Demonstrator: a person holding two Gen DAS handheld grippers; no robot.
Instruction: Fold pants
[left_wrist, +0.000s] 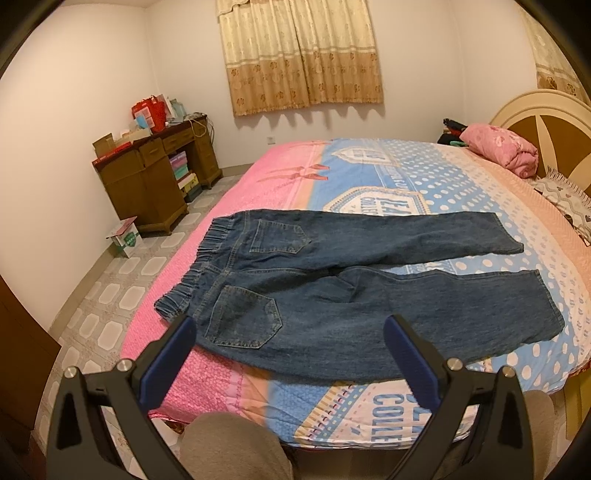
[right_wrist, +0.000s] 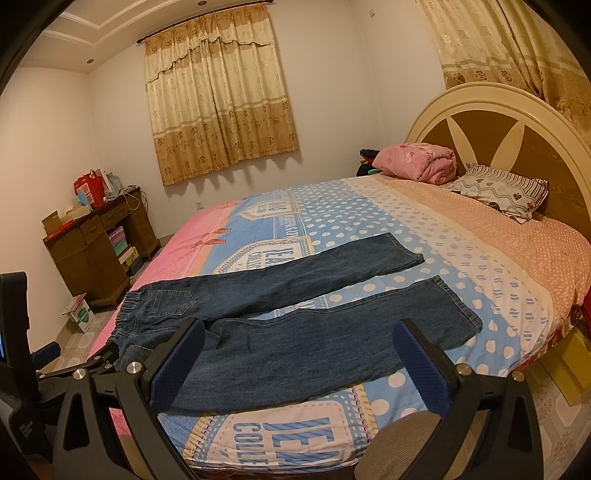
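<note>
You've got the pants (left_wrist: 332, 295) spread flat on the bed (left_wrist: 369, 173), back pockets up, lying along the near edge with the elastic waistband (left_wrist: 199, 266) toward the pink foot end and both legs running toward the headboard (right_wrist: 498, 129). The legs splay apart a little, bedspread showing between them, and nothing is folded yet.

Your left gripper (left_wrist: 291, 354) hangs above the near edge by the waist, blue pads spread wide, nothing between them. Your right gripper (right_wrist: 299, 354) hovers over the near leg (right_wrist: 314, 350), equally wide and empty.

Now, the cloth: this is denim, so expect it to be soft but weighty, with enough body to hold a crease and enough friction not to slide on that bedspread. I'd judge the thick seams are your best bite. Take the near corner of the waistband with the left, the near leg's hem (right_wrist: 461, 306) or outer seam with the right, and carry that leg over onto the far leg (right_wrist: 314, 273). Pinch one layer's edge cleanly, or the fabric may bunch.
</note>
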